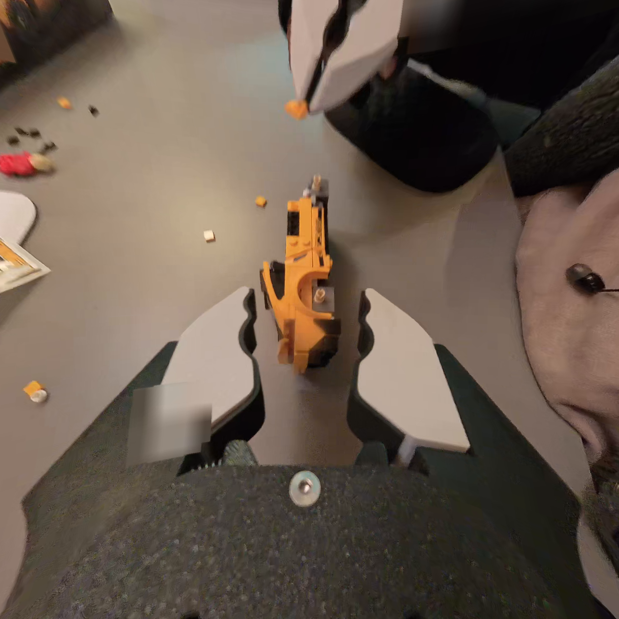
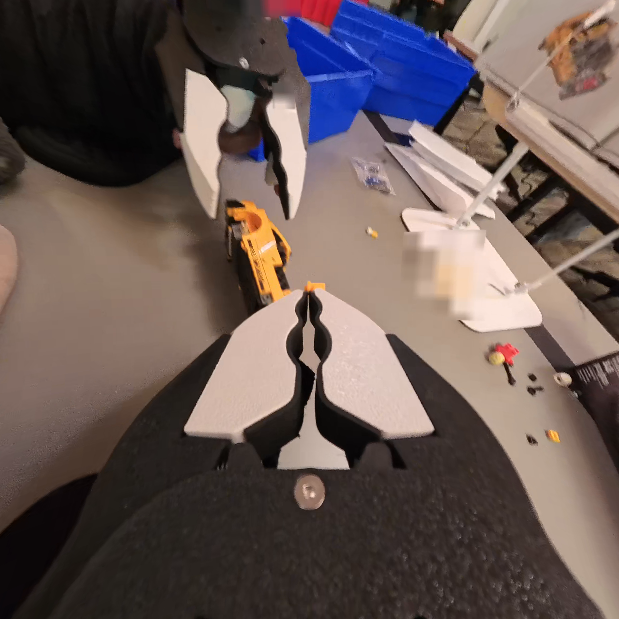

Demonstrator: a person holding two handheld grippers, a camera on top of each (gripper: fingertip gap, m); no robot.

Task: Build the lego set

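Observation:
An orange and black brick-built model [image 1: 301, 268] lies on the grey table [image 1: 150, 217]. My left gripper [image 1: 307, 291] is open, and its fingers stand on either side of the model's near end without touching it. It also shows from the front in the right wrist view [image 2: 253, 214], open just above the model [image 2: 258, 254]. My right gripper [image 2: 308, 293] is shut on a small orange piece [image 2: 315, 285] pinched at its very tips. In the left wrist view it [image 1: 306, 104] hovers above the table beyond the model's far end, with the orange piece [image 1: 296, 110] sticking out.
Small loose orange, black and tan pieces [image 1: 209, 236] are scattered on the table, with a red piece [image 1: 16, 164] at the left. A black container [image 1: 412, 140] stands beyond the model. Blue bins [image 2: 385, 73], white stand bases [image 2: 495, 301] and a parts bag [image 2: 371, 174] line the right side. My right fingertips sit around 10 centimeters from my left ones.

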